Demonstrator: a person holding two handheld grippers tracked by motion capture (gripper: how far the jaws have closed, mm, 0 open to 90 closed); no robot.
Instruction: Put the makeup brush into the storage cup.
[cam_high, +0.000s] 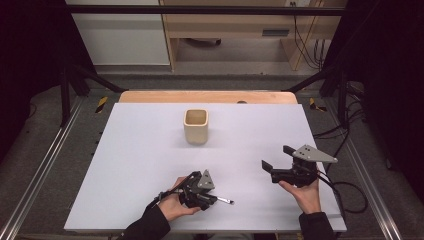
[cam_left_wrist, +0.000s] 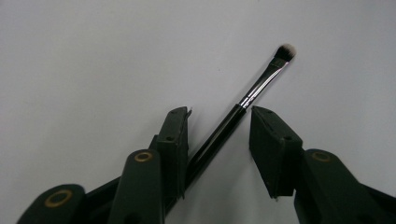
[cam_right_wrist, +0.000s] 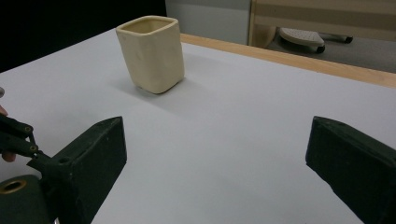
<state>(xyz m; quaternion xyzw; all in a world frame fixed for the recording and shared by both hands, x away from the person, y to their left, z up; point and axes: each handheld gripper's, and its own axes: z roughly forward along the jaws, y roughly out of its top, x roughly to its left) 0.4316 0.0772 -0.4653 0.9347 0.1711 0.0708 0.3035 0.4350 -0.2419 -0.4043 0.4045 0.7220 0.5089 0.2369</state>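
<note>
The white counter (cam_high: 140, 165) carries a cream cup (cam_high: 195, 126) at centre. The right tool (cam_high: 278, 159) is held wide, nothing between its jaws. The left tool (cam_high: 214, 199) is partly closed around a make-up brush (cam_left_wrist: 243, 105) lying flat on the counter; one jaw touches its handle, the other is apart.

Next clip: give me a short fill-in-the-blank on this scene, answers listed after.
1. The thing lying between the left gripper's jaws is a makeup ____.
2. The beige cup stands ____ on the table.
3. The right gripper's jaws are wide ____ with nothing between them.
4. The brush's bristle tip points ____ from the left gripper.

Missing words: brush; upright; open; away
</note>
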